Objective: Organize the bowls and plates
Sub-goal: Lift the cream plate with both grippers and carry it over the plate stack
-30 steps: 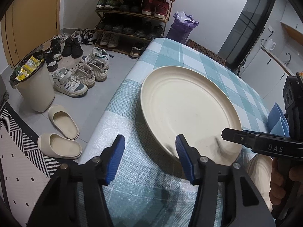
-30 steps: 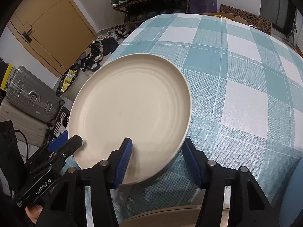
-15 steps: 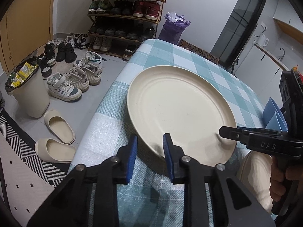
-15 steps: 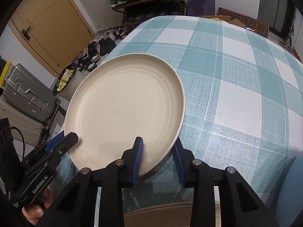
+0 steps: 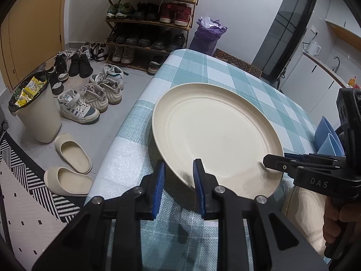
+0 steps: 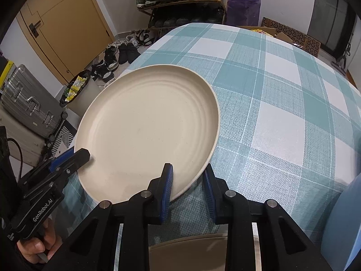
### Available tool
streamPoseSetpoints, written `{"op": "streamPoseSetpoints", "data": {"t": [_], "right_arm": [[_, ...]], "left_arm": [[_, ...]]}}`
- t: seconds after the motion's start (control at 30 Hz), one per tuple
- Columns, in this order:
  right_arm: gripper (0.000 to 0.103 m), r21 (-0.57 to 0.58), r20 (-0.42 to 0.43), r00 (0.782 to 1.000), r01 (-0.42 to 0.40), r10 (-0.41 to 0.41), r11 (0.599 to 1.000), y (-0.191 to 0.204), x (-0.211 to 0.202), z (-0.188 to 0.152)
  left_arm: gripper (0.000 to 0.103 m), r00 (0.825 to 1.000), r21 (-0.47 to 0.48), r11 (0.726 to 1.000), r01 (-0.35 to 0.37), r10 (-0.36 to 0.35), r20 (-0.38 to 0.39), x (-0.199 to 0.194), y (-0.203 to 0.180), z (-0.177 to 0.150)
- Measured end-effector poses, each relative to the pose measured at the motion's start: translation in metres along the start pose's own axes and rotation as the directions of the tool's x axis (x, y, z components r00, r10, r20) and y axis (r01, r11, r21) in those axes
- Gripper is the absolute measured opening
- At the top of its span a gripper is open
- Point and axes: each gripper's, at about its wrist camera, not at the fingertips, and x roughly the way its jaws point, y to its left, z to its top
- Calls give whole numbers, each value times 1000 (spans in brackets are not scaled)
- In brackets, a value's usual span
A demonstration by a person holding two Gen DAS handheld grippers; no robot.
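Note:
A large cream plate [image 5: 216, 135] [image 6: 146, 131] lies over the near left part of the checked table [image 5: 203, 67] [image 6: 270, 90]. My left gripper [image 5: 178, 169] is shut on its near rim, one blue pad under the edge and one on top. In the right wrist view the same gripper [image 6: 79, 155] clamps the plate's left edge. My right gripper [image 6: 188, 174] has the plate's near right rim between its pads, jaws still closing and pressing on it. From the left wrist it [image 5: 274, 160] shows at the plate's right edge.
Another cream dish [image 5: 300, 207] [image 6: 187, 248] sits below the grippers at the table's near edge. Blue dishes [image 5: 327, 135] [image 6: 343, 225] stand on the right. Left of the table, on the floor, are shoes, slippers [image 5: 72, 155], a bin [image 5: 36, 113] and a suitcase [image 6: 29, 106].
Both grippers' jaws went from wide apart to closed on the plate's near rim. The plate shifted slightly; the hands barely moved.

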Motion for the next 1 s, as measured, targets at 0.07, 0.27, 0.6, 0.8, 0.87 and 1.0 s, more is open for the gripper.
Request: {"op": "streamPoseSetpoints", "data": {"t": [0.07, 0.27, 0.6, 0.8, 0.87, 1.0], "right_arm": [[28, -3, 1, 1000, 4, -4, 1000, 1, 0, -1], [27, -13, 11, 1000, 11, -11, 1000, 2, -2, -1], [28, -8, 26, 1000, 4, -4, 1000, 0, -14, -1], [28, -9, 36, 999, 3, -3, 1000, -1, -24, -2], [28, -7, 40, 999, 6, -6, 1000, -2, -27, -3], [28, -3, 41, 999, 8, -8, 1000, -4, -33, -5]], "left_arm": [[23, 1000, 0, 1000, 1, -1, 3, 0, 0, 1], [23, 1000, 3, 1000, -1, 1, 15, -4, -2, 2], [23, 999, 16, 1000, 5, -5, 36, -14, -8, 4], [23, 999, 32, 999, 12, -13, 48, -21, -14, 5], [23, 999, 35, 999, 14, -15, 47, -21, -16, 5], [23, 998, 42, 999, 20, -22, 50, -23, -19, 6]]}}
